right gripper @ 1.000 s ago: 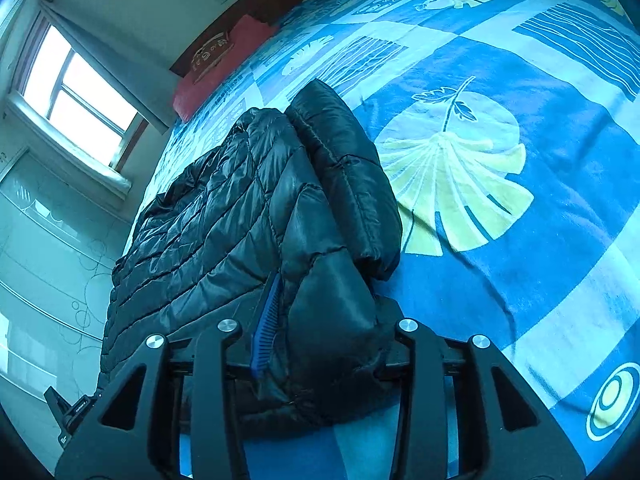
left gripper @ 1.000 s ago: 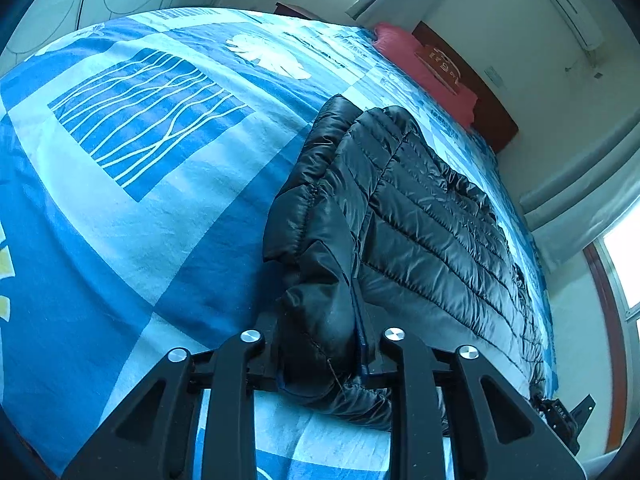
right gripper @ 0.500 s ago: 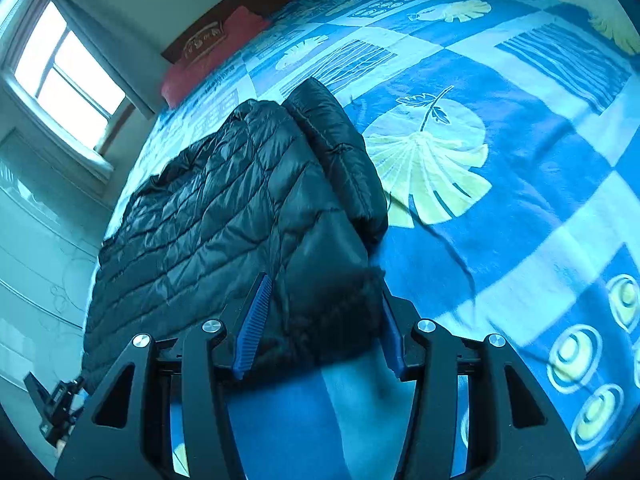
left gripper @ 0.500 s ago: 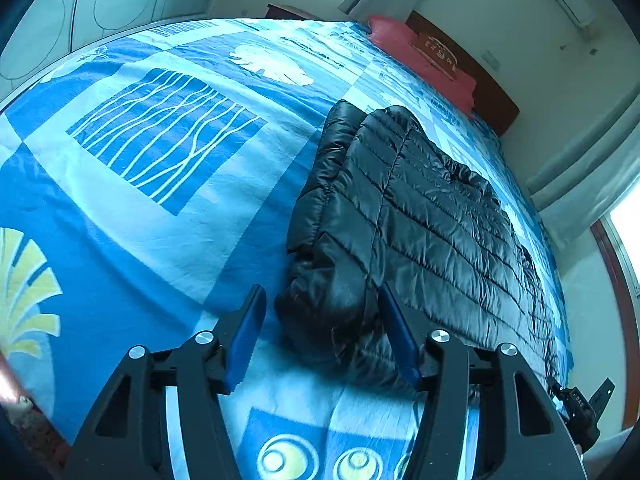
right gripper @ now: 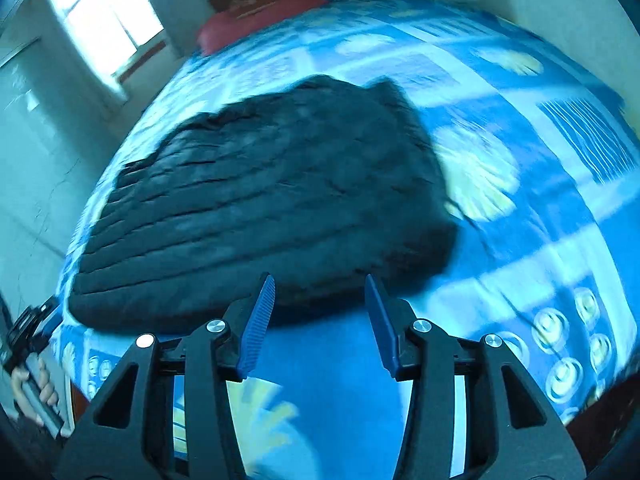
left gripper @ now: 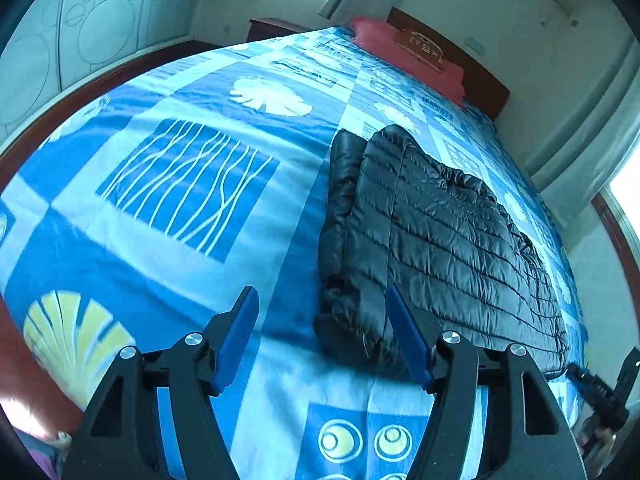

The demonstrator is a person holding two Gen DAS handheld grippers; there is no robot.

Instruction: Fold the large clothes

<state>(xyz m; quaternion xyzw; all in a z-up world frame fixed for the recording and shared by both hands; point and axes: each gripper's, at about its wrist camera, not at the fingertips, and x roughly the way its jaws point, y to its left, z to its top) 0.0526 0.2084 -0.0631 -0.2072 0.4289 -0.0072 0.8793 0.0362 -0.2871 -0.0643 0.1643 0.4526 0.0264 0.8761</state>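
- Since the earlier frames, the near edge of the jacket has been let go by both grippers, and both have been drawn back and up from it; the left jaws have just been opening and the right jaws, after opening, have just been closing a little, with nothing pressed between either pair.
- The bed [left gripper: 168, 264] is covered by a blue bedspread printed with leaves, wavy lines and rings.
- The black quilted jacket [left gripper: 448, 236] is laid flat on the bed, folded lengthwise, one sleeve tucked along its side; in the right wrist view the jacket [right gripper: 280, 196] is blurred.
- A red pillow [left gripper: 412, 56] is set at the headboard; pale writing is printed on it but cannot be read.
- The left gripper [left gripper: 320, 332] is held released just off the jacket's near corner.
- The right gripper [right gripper: 320, 312] is held released just short of the jacket's near edge.
- A hand [right gripper: 34, 394] gripping the other handle is seen at the edge of the right wrist view.
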